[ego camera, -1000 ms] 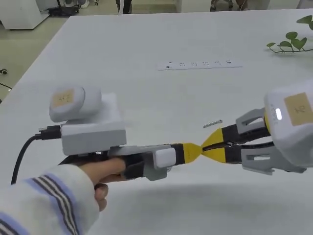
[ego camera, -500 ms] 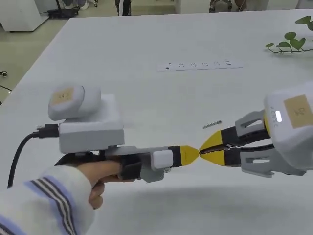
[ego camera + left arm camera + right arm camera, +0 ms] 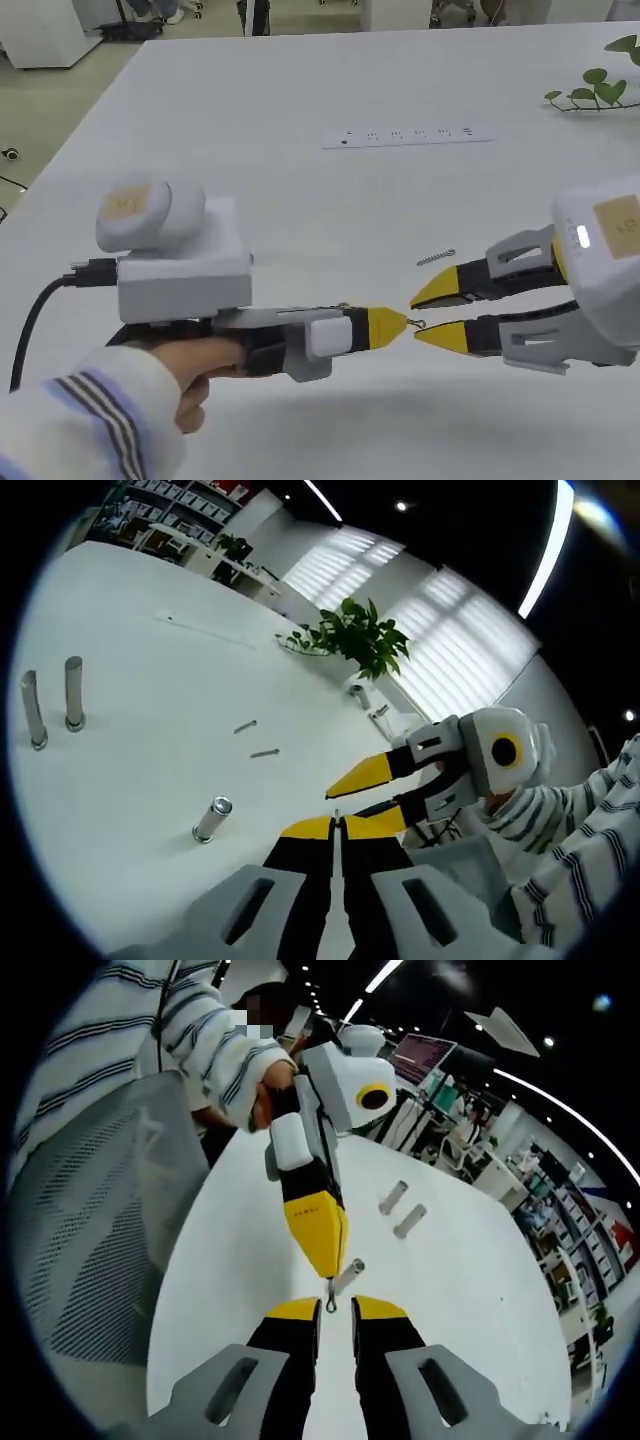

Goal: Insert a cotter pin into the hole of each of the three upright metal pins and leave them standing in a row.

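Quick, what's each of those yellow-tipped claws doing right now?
Left gripper: shut on a small thin metal cotter pin.
Right gripper: open, holding nothing.

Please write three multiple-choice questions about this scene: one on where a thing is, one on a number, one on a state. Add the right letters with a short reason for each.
1. Where is the cotter pin whose loop shows?
A. On the floor
B. In a box
C. In the tips of the left gripper

2. How many metal pins are on the table in the left gripper view?
A. One
B. Three
C. Six

3. How do the jaws of the right gripper stand?
A. Open
B. Shut on a screw
C. Shut on nothing

Answers:
1 C: the loop sticks out of the shut yellow tips.
2 B: two stand side by side and one is nearer.
3 A: a gap shows between its yellow tips.
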